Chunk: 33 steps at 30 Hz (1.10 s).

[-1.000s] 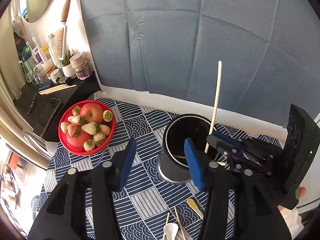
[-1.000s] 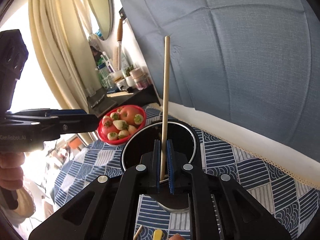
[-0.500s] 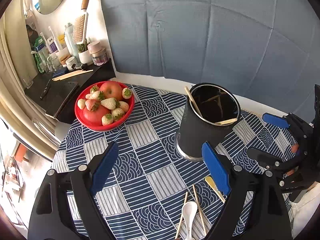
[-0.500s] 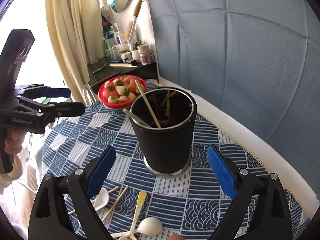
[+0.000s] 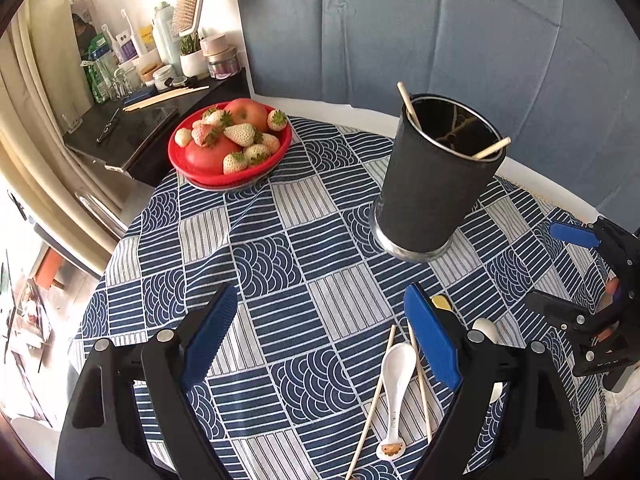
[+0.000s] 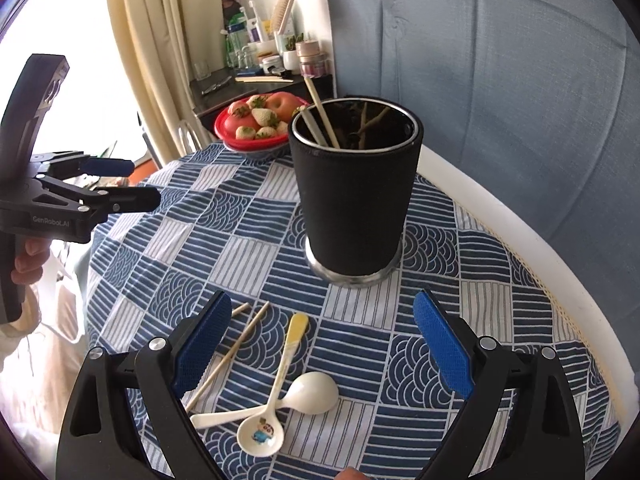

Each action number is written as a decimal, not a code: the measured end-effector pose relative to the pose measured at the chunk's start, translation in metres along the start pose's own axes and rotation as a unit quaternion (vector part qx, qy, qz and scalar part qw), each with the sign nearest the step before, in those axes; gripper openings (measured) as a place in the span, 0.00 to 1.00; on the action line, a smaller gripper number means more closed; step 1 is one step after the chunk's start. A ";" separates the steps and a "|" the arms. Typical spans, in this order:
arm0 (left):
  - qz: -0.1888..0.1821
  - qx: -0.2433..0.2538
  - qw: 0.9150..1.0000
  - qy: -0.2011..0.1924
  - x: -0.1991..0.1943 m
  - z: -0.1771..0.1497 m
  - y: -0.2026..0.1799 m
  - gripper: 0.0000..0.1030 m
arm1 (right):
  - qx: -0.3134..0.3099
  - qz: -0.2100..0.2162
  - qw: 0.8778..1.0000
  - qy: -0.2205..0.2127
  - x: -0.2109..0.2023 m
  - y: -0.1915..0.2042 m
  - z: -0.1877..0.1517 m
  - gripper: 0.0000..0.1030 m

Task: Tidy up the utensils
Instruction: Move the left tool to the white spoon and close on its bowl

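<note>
We are seeing bright daylight coming in from the left, by the curtain (image 6: 160, 40). It is washing out that side to white. The tablecloth (image 5: 304, 248) is looking sharp. The round lens is bending the edges, and the corners are going dark.

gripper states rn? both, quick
Left gripper: open, nothing between the fingers; jaws have just been opening.
Right gripper: open, holding nothing, above the spoons on the tablecloth; jaws have just been opening.
</note>
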<state>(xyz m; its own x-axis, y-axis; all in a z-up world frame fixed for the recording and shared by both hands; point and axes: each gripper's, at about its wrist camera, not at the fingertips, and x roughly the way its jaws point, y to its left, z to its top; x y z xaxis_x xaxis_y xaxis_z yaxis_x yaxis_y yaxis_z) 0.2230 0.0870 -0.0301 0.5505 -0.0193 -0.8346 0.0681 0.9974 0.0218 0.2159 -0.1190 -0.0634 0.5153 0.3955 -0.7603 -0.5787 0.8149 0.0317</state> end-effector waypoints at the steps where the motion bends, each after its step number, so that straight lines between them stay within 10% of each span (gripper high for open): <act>1: 0.002 -0.002 1.000 0.004 0.001 -0.005 0.001 0.82 | -0.005 0.004 1.000 0.006 0.003 0.002 -0.003 0.85; 29: 0.021 0.014 0.999 0.044 0.010 -0.090 0.020 0.82 | -0.095 0.081 0.987 0.105 0.094 0.073 -0.012 0.84; 33: 0.014 0.013 0.999 0.050 0.014 -0.095 0.021 0.82 | -0.089 0.084 0.985 0.123 0.108 0.072 -0.012 0.71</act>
<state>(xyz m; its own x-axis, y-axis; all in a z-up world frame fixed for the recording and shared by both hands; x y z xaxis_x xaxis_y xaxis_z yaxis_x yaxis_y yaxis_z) 0.1535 0.1146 -0.0935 0.4662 0.0169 -0.8845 0.0768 0.9953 0.0594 0.2219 -0.0225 -0.1509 0.2458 0.3862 -0.8891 -0.7563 0.6501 0.0733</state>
